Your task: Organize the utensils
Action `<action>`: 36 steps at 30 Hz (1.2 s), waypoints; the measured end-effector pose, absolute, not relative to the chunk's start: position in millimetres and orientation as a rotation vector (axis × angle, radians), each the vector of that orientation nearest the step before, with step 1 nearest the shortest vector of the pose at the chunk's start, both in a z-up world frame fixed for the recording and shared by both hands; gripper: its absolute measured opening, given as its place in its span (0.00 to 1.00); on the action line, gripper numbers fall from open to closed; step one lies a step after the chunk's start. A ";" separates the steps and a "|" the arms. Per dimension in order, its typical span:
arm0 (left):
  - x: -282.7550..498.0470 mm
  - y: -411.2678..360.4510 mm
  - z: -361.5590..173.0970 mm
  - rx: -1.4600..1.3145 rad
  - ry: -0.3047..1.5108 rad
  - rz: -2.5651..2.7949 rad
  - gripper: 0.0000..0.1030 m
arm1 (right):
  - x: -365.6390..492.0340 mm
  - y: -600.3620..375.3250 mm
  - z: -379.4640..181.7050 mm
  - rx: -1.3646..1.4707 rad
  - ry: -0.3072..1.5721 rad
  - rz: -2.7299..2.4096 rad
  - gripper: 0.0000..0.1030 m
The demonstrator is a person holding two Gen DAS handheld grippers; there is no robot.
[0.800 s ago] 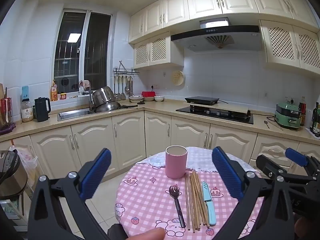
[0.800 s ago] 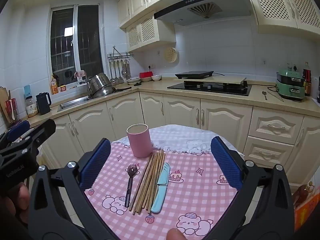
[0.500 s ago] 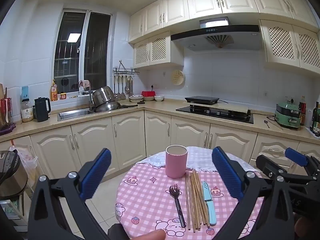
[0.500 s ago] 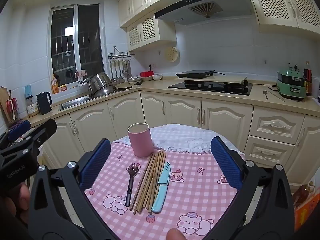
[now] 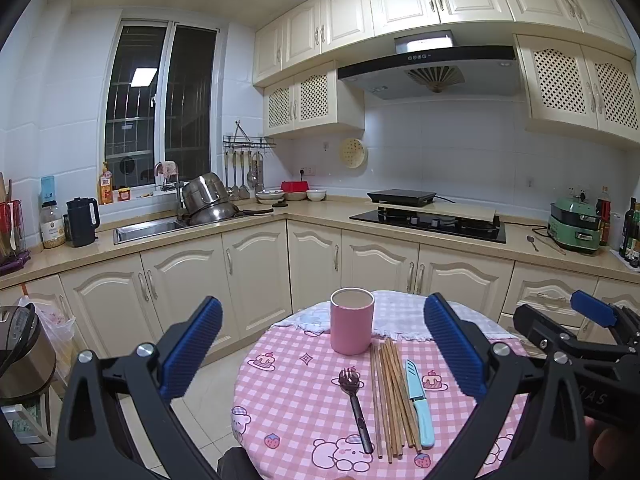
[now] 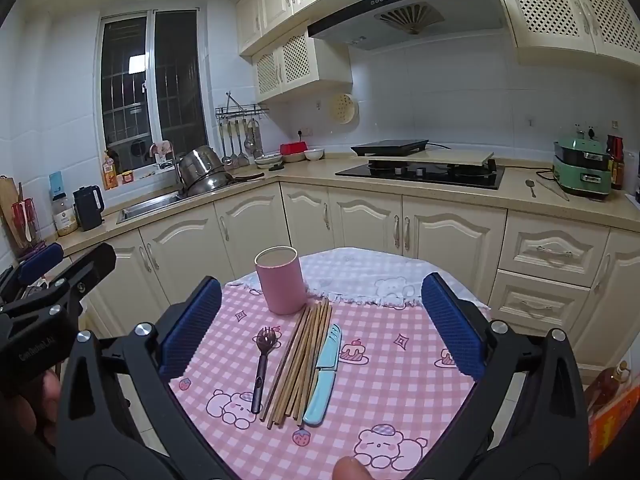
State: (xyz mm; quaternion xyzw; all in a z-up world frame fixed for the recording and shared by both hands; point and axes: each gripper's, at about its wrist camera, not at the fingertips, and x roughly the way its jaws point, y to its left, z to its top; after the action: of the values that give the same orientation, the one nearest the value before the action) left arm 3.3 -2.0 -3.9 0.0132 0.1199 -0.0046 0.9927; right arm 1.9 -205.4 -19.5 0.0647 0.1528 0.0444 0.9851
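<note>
On the round surface [image 5: 280, 400] with its pink checked cloth you have one pink cup [image 5: 352, 326], one dark fork [image 5: 354, 408], one bundle of wooden chopsticks [image 5: 390, 396] and one light blue knife [image 5: 418, 408]. The cup stands upright toward the far edge of the surface, open at the top; its inside cannot be made out. The fork, chopsticks and knife lie flat, side by side, in the middle of the surface, their far ends near the foot of the cup: fork toward the left edge, chopsticks in the middle, knife toward the right edge. The chopsticks overlap too closely to count singly. The fork has a short tined head and a slim dark handle; the knife's blade and handle are the same pale blue. Your left gripper [image 5: 322, 350] and right gripper [image 6: 320, 320] both hover over the near edge with jaws spread wide and nothing between them. Each gripper's body hides the near corners of the surface. In the right wrist view your fingertip [image 6: 352, 472] shows at the bottom, cut off by the frame.
</note>
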 end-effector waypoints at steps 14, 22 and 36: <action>4.1 -0.5 -3.7 0.023 0.246 -0.011 0.96 | 3.7 -205.0 -25.6 0.146 0.324 0.096 0.95; 5.8 0.1 -4.4 0.024 0.248 -0.009 0.96 | 3.7 -205.3 -25.4 0.146 0.325 0.096 0.95; 21.5 3.5 -18.6 0.022 0.295 0.001 0.96 | 14.6 -206.5 -30.6 0.138 0.348 0.085 0.95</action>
State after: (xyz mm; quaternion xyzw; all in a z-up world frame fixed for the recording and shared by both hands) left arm 21.5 3.5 -18.6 0.0108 0.1471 0.0005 0.9891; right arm 14.6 -206.4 -30.6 0.0684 0.1728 0.0422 0.9817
